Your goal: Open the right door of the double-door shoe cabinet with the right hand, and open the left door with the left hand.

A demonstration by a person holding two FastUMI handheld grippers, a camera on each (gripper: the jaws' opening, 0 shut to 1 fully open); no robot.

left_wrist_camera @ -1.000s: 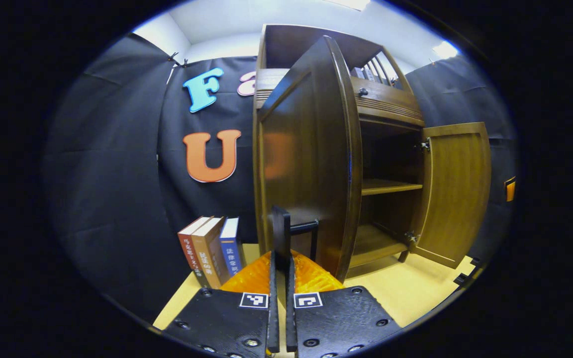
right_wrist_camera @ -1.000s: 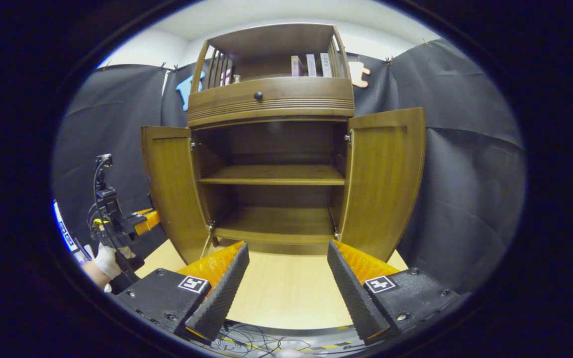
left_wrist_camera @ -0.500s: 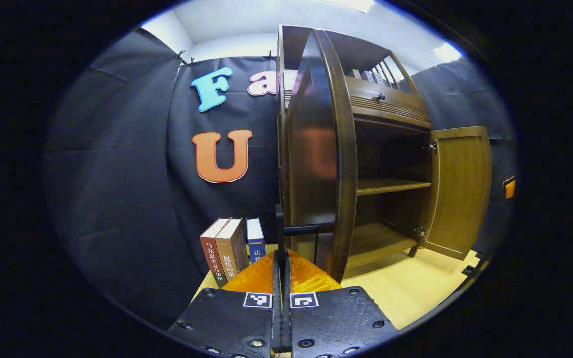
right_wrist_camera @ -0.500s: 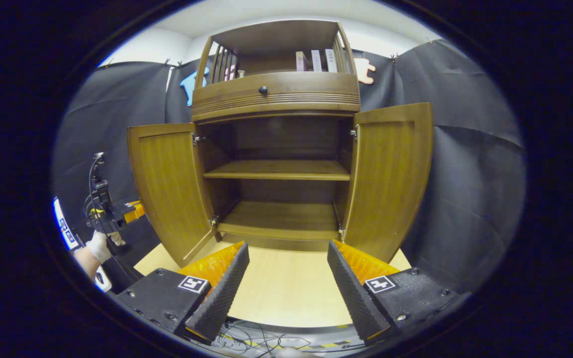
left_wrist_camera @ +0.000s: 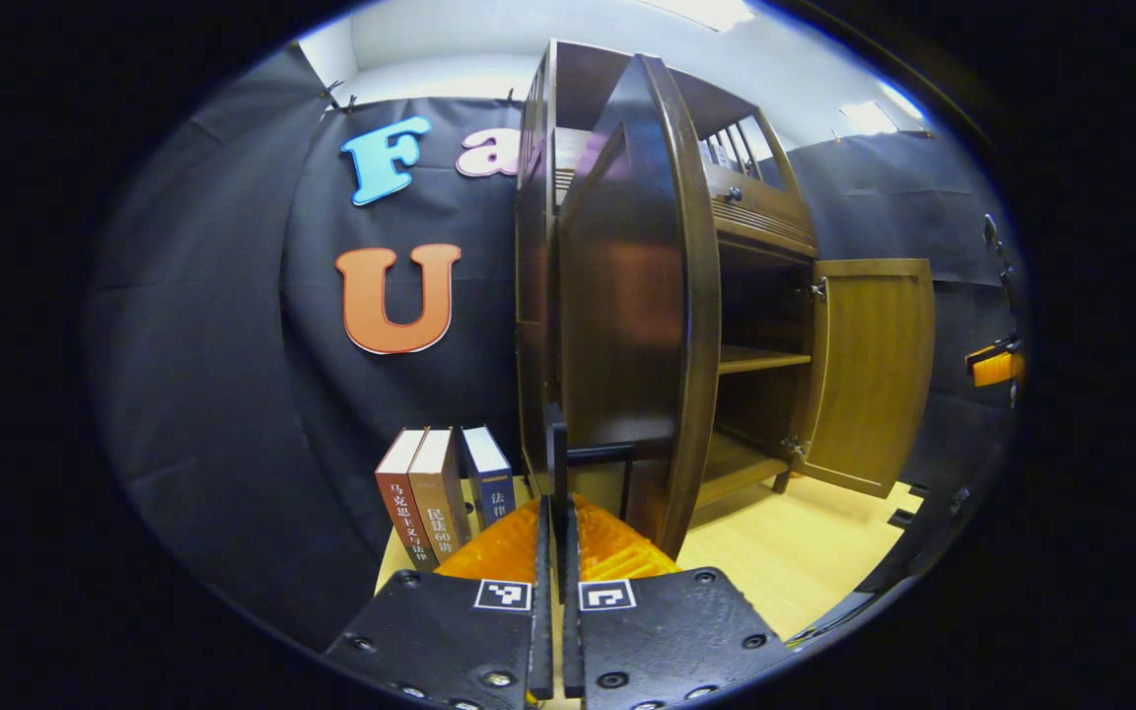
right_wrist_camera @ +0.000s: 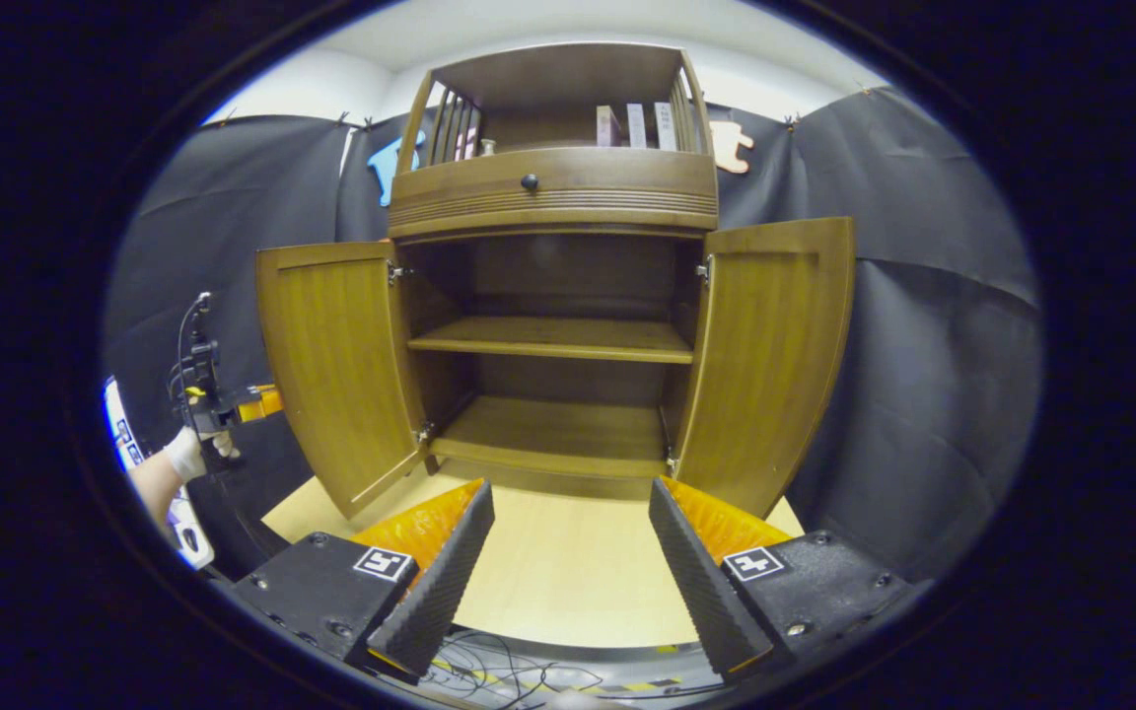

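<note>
Black cloth walls close in a pale wooden floor (right_wrist_camera: 548, 582) on which the shoe cabinet (right_wrist_camera: 553, 187) stands upright, its long axis vertical, front facing the right gripper view. Both doors are swung out: the left door (right_wrist_camera: 336, 365) opens to the left and the right door (right_wrist_camera: 770, 355) to the right, each hanging vertical on its hinges, baring two shelves inside. The right gripper (right_wrist_camera: 568, 562) sits near, well apart from the cabinet, its fingers spread wide with nothing between them. In the left gripper view, the left gripper (left_wrist_camera: 555, 552) has its fingers pressed together on the dark handle (left_wrist_camera: 593, 456) at the left door's (left_wrist_camera: 632, 316) outer face, the door seen nearly edge-on. Three books (left_wrist_camera: 440, 493) stand upright left of the cabinet.
</note>
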